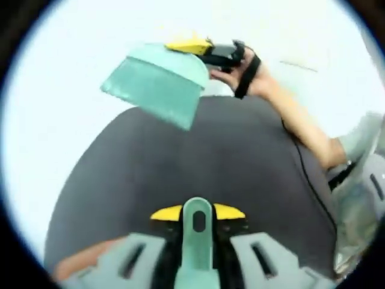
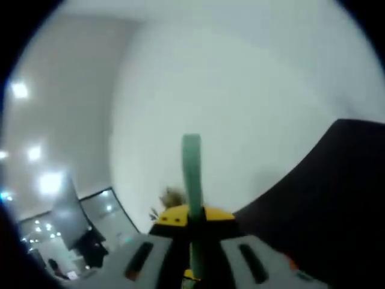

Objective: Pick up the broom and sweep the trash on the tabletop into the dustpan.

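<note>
Dustpan (image 1: 157, 89) raised by right gripper (image 1: 207, 53), blurred

There was one teal dustpan (image 1: 157, 87) in the upper middle of the left gripper view, one teal handle (image 1: 198, 241) at the bottom centre (blurred), one hand (image 1: 243, 72), and one dark bench (image 1: 198, 174). Ceiling lights numbered several.
</note>
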Tool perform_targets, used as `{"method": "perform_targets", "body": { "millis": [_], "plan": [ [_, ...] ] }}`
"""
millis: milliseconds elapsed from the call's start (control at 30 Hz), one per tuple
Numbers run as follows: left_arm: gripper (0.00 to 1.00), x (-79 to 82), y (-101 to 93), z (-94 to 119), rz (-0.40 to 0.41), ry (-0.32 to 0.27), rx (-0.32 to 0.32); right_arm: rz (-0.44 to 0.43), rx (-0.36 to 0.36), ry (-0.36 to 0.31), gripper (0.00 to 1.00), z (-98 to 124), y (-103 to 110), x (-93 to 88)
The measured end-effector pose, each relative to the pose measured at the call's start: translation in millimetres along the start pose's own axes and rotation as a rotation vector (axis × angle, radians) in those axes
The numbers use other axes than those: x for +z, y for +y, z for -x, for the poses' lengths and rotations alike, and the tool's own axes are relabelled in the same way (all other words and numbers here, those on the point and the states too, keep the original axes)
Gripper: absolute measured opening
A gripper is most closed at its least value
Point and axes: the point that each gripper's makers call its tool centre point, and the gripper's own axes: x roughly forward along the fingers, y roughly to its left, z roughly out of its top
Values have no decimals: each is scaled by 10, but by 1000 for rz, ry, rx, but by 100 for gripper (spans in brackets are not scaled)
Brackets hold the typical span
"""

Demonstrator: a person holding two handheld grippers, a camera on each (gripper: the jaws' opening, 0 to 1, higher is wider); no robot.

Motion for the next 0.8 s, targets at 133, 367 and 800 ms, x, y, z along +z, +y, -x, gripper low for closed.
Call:
{"method": "perform_targets", "body": {
  "millis": [133, 367, 800],
  "plan": [
    [19, 57, 108, 128, 53, -19, 59, 1, -3, -4, 6, 6, -2, 7],
    [18, 152, 341, 372, 135, -47, 211, 18, -12, 18, 6, -28, -13, -57],
    [18, 162, 699, 946, 342, -64, 465, 14, -18, 54, 6, -87, -41, -94]
  ]
}}
